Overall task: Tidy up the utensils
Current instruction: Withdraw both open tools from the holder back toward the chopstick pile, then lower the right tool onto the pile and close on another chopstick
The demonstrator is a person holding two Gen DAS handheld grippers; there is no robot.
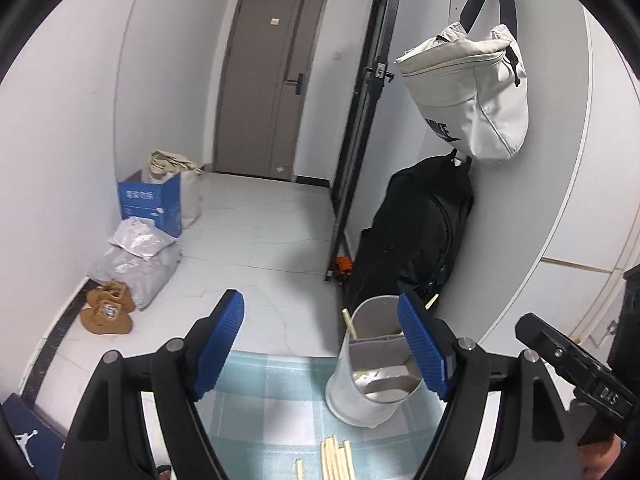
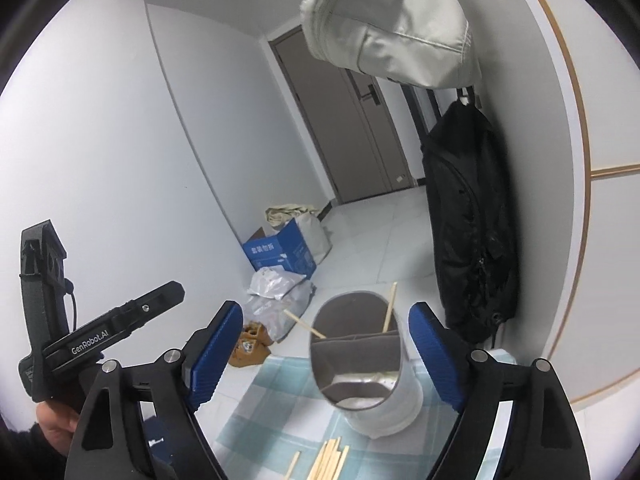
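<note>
A grey, divided utensil holder point(image 1: 370, 376) stands on a checked cloth point(image 1: 272, 396), with two wooden chopsticks point(image 1: 350, 325) leaning in its far compartment. Several loose chopsticks point(image 1: 338, 458) lie on the cloth in front of it. My left gripper point(image 1: 322, 348) is open and empty, above the cloth to the left of the holder. In the right wrist view the holder point(image 2: 366, 376) sits between my open, empty right gripper's point(image 2: 326, 356) blue pads, with chopsticks point(image 2: 388, 308) in it and loose ones point(image 2: 328, 460) below.
A black backpack point(image 1: 420, 240) and a white bag point(image 1: 468, 92) hang on the wall right behind the holder. On the floor at left are brown shoes point(image 1: 108, 310), plastic bags point(image 1: 136, 256) and a blue box point(image 1: 150, 204). A door point(image 1: 268, 80) is at the far end.
</note>
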